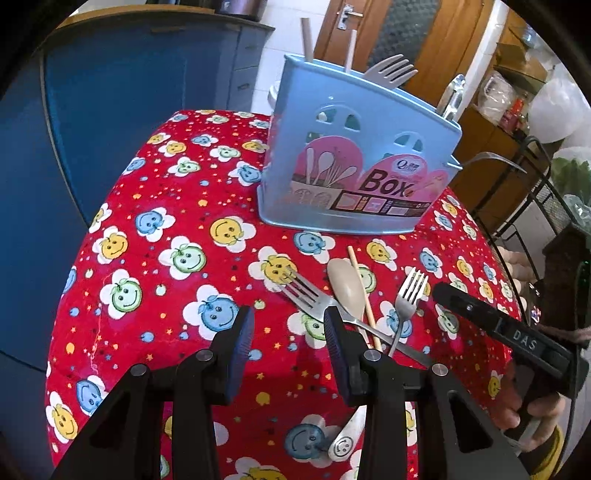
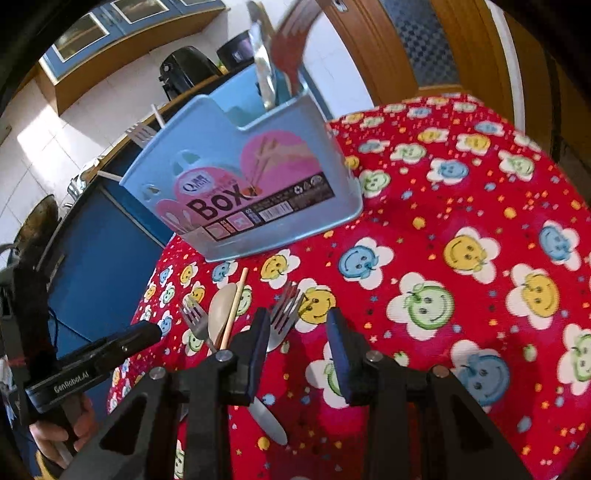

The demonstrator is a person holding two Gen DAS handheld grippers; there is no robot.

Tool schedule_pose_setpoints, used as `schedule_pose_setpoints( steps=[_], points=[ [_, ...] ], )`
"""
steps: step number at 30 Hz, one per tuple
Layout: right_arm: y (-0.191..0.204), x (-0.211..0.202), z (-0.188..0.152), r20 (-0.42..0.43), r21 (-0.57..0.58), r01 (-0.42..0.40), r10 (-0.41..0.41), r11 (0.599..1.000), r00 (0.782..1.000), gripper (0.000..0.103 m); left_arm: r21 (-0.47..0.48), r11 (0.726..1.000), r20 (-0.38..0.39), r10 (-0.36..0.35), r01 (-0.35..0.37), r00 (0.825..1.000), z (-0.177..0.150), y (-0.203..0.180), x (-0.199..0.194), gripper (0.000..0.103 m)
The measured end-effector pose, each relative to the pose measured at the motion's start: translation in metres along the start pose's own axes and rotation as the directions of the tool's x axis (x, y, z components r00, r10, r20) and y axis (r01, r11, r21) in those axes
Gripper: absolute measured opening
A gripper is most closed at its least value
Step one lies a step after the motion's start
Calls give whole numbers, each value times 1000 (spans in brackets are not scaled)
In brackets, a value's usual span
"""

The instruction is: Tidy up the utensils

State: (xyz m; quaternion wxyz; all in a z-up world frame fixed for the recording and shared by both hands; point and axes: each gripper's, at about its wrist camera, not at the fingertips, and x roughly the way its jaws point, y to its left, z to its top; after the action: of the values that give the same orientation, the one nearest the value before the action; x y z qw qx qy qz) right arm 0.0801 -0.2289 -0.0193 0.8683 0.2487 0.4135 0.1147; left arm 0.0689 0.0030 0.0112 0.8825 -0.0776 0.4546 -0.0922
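Blue slotted plastic box (image 1: 354,155) far; steel forks (image 1: 306,295), beige spoon (image 1: 345,286) near; left gripper (image 1: 290,328) and right gripper (image 2: 297,332) part-open, empty.

Two forks (image 1: 306,295), a spoon (image 1: 345,286) and a chopstick (image 1: 364,295) lie on the table (image 1: 166,221) before the utensil box (image 1: 354,162).

A red smiley-flower tablecloth (image 1: 177,206) covers the table; blue cabinet (image 1: 122,96) far left, wooden door (image 1: 417,33) beyond.

A blue utensil box (image 1: 360,162) stands on a red smiley-patterned desk (image 1: 155,229). Before it lie two forks (image 1: 314,299), a beige spoon (image 1: 345,288) and a chopstick (image 1: 362,291). The left gripper (image 1: 290,334) hovers with jaws apart, empty.
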Motion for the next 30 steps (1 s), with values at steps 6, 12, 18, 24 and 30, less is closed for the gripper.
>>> schedule_pose_setpoints(
  steps=[6, 12, 18, 24, 30],
  points=[
    [-1, 12, 3, -24, 9, -24, 25, 1000, 999, 33, -25, 1000, -6, -6, 6, 1000, 0, 7, 6, 40],
    [-1, 22, 9, -31, 14, -53, 53, 999, 998, 24, -43, 999, -11, -13, 12, 1000, 0, 12, 9, 40],
    [-8, 27, 10, -37, 56, -108, 110, 993, 993, 8, -51, 998, -15, -24, 23, 1000, 1, 17, 12, 40],
    [-6, 14, 12, 2, 38, -112, 112, 993, 994, 6, -27, 997, -10, -66, 66, 998, 8, 16, 18, 40],
    [-11, -9, 15, 38, 31, -90, 89, 995, 995, 5, 2, 994, -15, -107, 107, 994, 15, 14, 30, 40]
  ],
)
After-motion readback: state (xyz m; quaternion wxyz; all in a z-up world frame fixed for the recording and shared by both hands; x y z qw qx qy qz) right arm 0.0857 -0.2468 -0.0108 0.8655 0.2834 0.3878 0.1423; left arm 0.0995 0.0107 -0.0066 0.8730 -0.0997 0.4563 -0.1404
